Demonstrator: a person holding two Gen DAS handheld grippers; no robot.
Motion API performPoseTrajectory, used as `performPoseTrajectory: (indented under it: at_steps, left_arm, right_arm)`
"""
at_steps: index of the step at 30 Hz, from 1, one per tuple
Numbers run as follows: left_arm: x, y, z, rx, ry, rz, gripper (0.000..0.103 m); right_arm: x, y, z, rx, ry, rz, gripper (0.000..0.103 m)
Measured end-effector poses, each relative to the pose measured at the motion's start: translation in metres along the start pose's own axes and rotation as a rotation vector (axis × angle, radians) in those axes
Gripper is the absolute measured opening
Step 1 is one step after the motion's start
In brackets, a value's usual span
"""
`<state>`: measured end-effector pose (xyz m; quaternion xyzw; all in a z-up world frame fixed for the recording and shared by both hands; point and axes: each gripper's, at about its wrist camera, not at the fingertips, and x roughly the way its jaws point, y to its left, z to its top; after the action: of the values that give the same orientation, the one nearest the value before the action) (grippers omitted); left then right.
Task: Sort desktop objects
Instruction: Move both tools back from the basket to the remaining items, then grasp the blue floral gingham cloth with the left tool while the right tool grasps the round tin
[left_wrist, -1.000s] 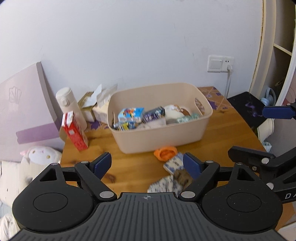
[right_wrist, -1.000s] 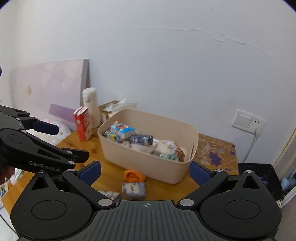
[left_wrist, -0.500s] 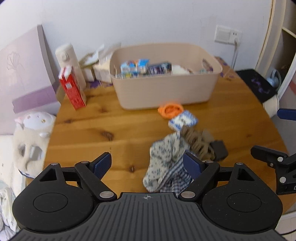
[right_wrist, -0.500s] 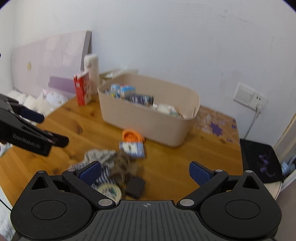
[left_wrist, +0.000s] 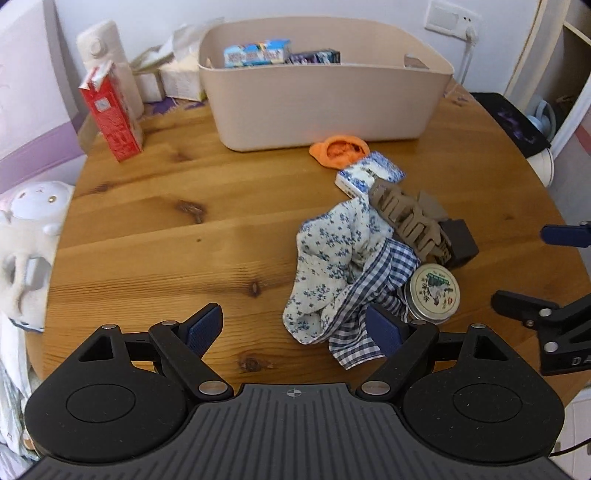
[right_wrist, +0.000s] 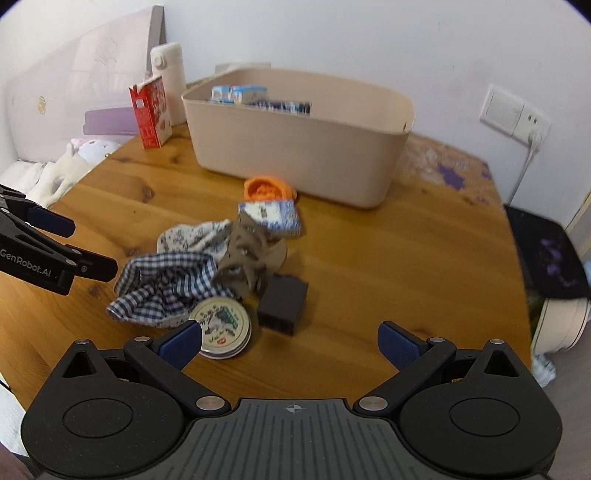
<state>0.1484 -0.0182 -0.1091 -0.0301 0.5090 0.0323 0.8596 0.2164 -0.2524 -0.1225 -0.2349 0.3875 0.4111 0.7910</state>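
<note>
Blue-padded, the left gripper (left_wrist: 293, 328) and right gripper (right_wrist: 290, 341) both gaped empty over the wooden table (left_wrist: 166, 236). The crumpled cloths (left_wrist: 341, 271) and round tin (right_wrist: 221, 326) lay nearest; the beige bin (left_wrist: 317, 99) stood at twelve o'clock.

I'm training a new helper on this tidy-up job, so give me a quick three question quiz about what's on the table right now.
1. True or false: the round tin lies inside the beige bin.
2. Which thing lies closest to the bin's front wall? A) orange item B) dark box C) checked cloth
3. Fill in: both the left claw and the right claw are ____, holding nothing.

Key: 1 false, the tin rests on the wooden table beside the checked cloth. 2 A. 3 open.
</note>
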Motion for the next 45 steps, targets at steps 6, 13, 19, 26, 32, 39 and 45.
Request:
performPoseTrajectory:
  at_steps: [6, 13, 19, 26, 32, 39, 45]
  left_arm:
    - [0.017, -0.007, 0.002, 0.052, 0.025, -0.035, 0.086]
    - [0.040, -0.008, 0.008, 0.103, 0.062, -0.067, 0.086]
    - [0.054, -0.013, 0.011, 0.146, 0.071, -0.104, 0.086]
    - [0.067, -0.018, 0.014, 0.196, 0.080, -0.136, 0.081]
    - [0.067, -0.025, 0.013, 0.277, 0.030, -0.143, 0.054]
    - [0.065, -0.023, 0.016, 0.276, 0.022, -0.151, 0.024]
    - [0.062, -0.019, 0.013, 0.253, 0.039, -0.140, 0.019]
  right_arm:
    - [0.023, 0.009, -0.008, 0.045, 0.058, 0.041, 0.103]
    - [0.047, 0.027, -0.013, 0.020, 0.112, 0.032, 0.103]
    - [0.059, 0.032, -0.007, 0.032, 0.118, 0.023, 0.099]
    - [0.070, 0.039, -0.003, 0.017, 0.112, 0.000, 0.091]
    - [0.070, 0.040, -0.003, 0.034, 0.087, 0.002, 0.082]
    - [0.068, 0.048, -0.001, 0.016, 0.068, 0.015, 0.056]
    - [0.067, 0.048, 0.000, 0.013, 0.073, 0.024, 0.052]
